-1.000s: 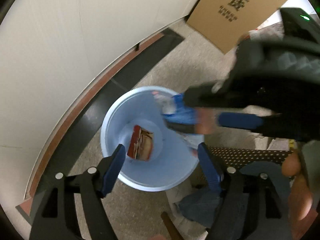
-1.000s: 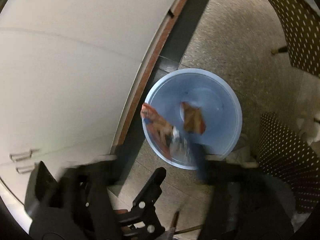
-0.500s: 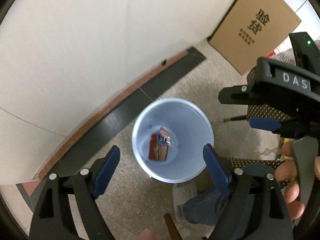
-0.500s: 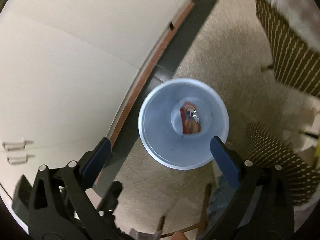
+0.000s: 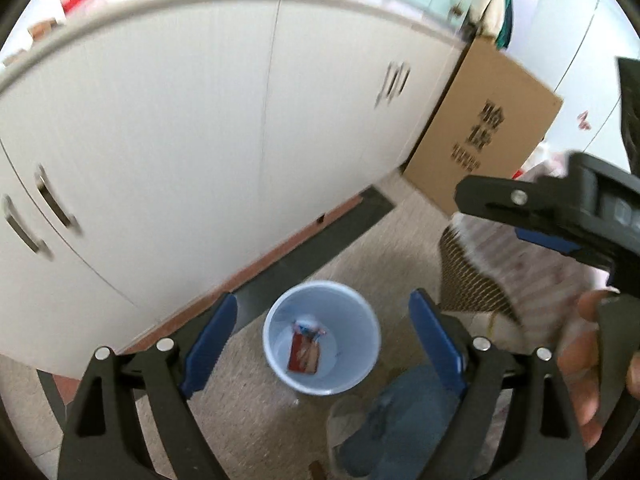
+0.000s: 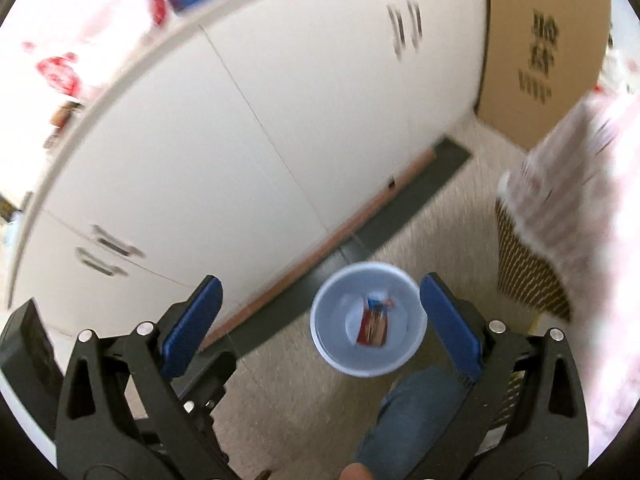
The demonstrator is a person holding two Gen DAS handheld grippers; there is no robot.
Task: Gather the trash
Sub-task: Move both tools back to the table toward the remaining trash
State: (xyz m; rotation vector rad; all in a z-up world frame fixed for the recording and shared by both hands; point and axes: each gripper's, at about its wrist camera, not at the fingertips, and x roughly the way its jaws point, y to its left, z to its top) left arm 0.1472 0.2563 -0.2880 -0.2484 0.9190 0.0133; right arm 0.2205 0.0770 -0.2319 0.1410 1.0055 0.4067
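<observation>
Left tool and right tool both spread, jaws having just been opening, nothing between them. Blue bin on floor at 6 o'clock (cabinet at 12); red wrapper lies inside.

- Bin: pale blue plastic, smooth, slight sheen on inner wall.
- Wrappers in bin: thin printed packet material, red, one piece silvery and glossy.
- Left claw: matt black plastic arms, metal screw heads, matt blue pads.
- Right claw: same matt black plastic, blue pads seen as rubbery.
- Cupboard doors: smooth white laminate, satin; handles metal, brushed look.
- Cardboard box: plain brown card, matt, black print.
- Floor: speckled beige, rough-looking, matt; dark smooth strip at cupboard base.
- Trouser leg: blue denim cloth.
- Dotted brown fabric: woven cloth, matt.
</observation>
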